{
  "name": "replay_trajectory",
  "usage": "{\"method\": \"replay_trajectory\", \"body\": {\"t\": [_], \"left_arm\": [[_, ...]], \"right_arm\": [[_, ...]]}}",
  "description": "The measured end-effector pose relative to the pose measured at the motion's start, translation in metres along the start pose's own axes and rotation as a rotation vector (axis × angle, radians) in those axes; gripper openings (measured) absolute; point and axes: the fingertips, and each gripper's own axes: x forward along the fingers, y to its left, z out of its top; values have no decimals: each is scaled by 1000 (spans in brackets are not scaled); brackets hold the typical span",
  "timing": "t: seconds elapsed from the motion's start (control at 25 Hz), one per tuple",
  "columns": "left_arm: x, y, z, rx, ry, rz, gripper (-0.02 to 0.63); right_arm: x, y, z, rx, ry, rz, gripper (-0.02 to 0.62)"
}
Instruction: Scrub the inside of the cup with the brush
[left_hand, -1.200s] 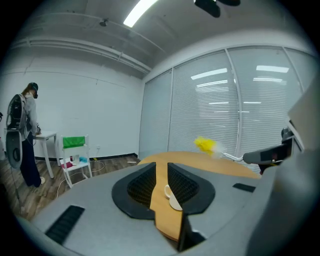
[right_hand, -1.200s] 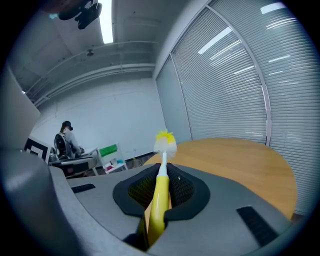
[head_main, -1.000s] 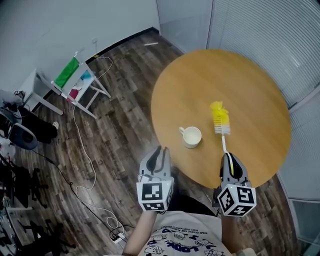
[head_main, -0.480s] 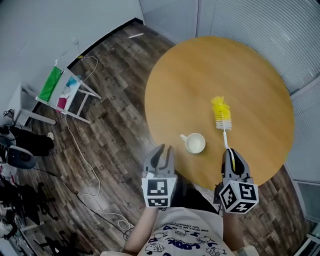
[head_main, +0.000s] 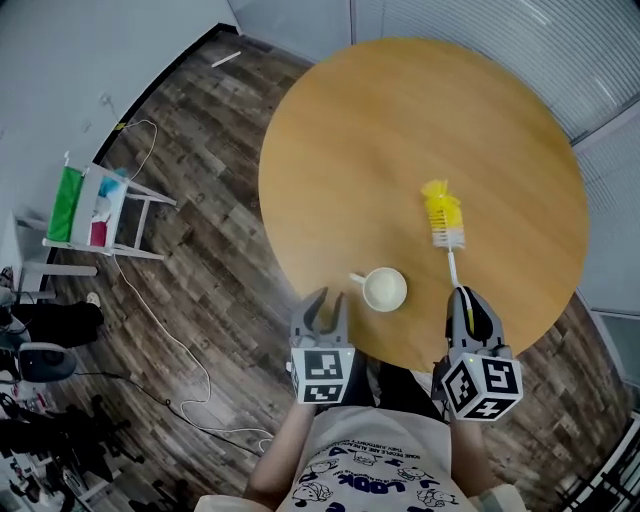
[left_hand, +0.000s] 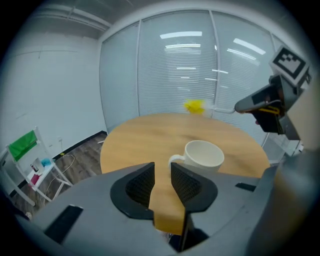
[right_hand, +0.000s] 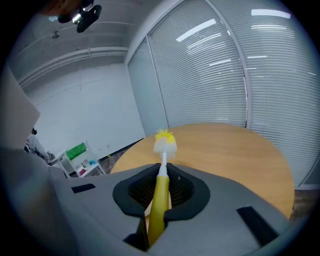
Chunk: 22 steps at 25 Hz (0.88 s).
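- Head view: a round wooden counter (head_main: 400, 120) carries a white cup (head_main: 384, 289). The cup stands upright near the edge closest to the person, mouth up, handle turned to the left.
- The right gripper (head_main: 467, 305) has its fingers closed on the yellow handle of the brush (head_main: 442, 222). A thin white stem runs forward from them to a head of white bristles tipped with yellow. The head points away from the person, to the right of the cup and clear of it.
- Right gripper view: the brush (right_hand: 159, 197) sits gripped between the ribbed black pads of the right gripper (right_hand: 161, 182), in line with the fingers, its head out over the counter (right_hand: 230, 150).
- Left gripper view: the left gripper (left_hand: 162, 175) has its fingers a little apart with nothing between them. Only the counter (left_hand: 140, 135) shows through the gap. The cup (left_hand: 204, 156) stands just ahead and slightly right of the fingertips, untouched.
- The left gripper (head_main: 322, 306) hovers at the counter's near edge, left of the cup.
- Writing: each gripper's cube bears black-and-white square markers, not letters. The person's white shirt (head_main: 370, 470) has a blue cartoon print with a word that seems to read "LOOK". The cup and the brush show no label.
- A cable (head_main: 165, 330) trails over the dark plank floor (head_main: 200, 230).
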Motion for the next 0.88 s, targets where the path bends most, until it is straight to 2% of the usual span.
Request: {"method": "replay_trajectory", "body": {"t": [0.16,0.44,0.68,0.88], "left_arm": [[12,-2,-7,22,37,-50,101],[33,-10,-19,72,67,-88,103],[43,-15,-19,85,65,-128,103],[53,-15,-17,76,48,-132,103]], "right_arm": [[4,-3,3,15,11,-37,46],[10,-13,-14,33,48,-68,46],[13,-10,-29,38,81,-77,46],[18,-7,-35,44,99,-83,46]]}}
